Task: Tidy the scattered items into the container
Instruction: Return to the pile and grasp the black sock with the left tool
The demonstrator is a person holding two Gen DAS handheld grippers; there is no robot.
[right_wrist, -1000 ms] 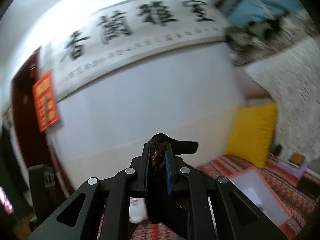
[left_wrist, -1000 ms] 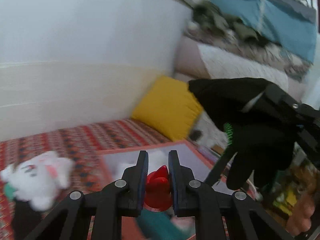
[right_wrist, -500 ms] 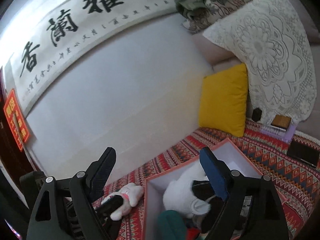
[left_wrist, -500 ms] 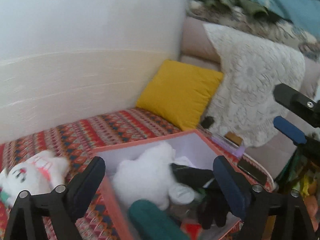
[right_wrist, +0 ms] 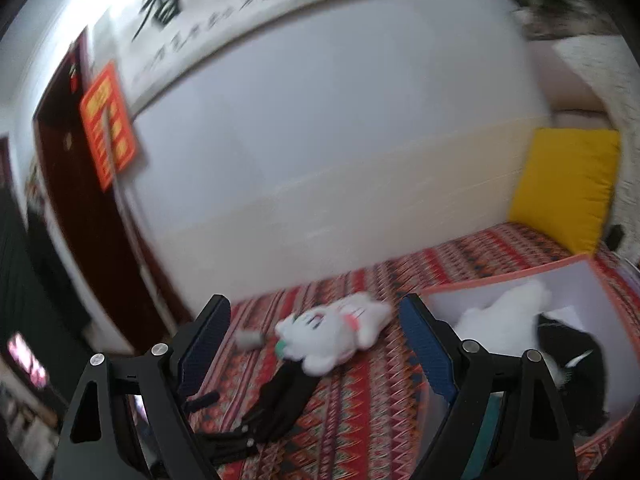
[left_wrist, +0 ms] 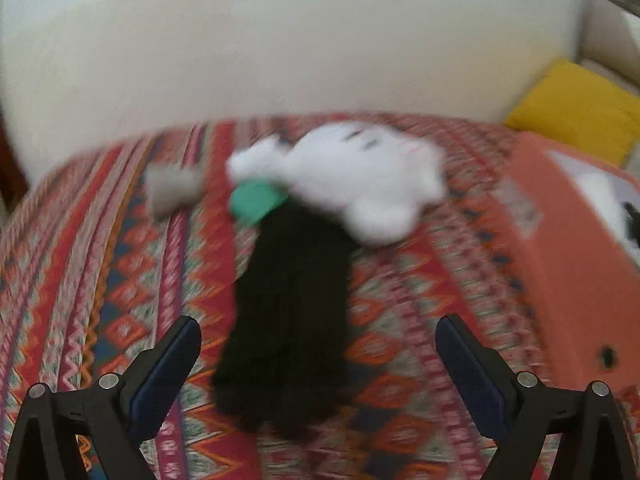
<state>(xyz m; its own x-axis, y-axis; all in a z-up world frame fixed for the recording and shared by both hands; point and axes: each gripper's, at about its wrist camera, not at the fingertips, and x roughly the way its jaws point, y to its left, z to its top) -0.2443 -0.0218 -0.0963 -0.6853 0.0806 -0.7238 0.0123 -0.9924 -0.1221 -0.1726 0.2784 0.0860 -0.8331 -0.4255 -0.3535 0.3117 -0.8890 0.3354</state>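
in the left wrist view, the left gripper (left_wrist: 318,354) is wide and empty over the black glove (left_wrist: 288,320), whose cuff seems tucked under the white plush (left_wrist: 360,180); a grab could drag both. in the right wrist view, the right gripper (right_wrist: 316,336) is wide, empty, framing the plush beside the orange box (right_wrist: 580,276); reaching together risks a clash.

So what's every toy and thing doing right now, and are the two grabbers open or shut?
Left gripper: open, empty, over the black glove.
Right gripper: open, empty.
Black glove: flat on the blanket, outside the box.
White plush toy: lying on the blanket, overlapping the glove's top end.
Small grey thing: on the blanket, too blurry to name.
Orange box: open, with stuff inside.
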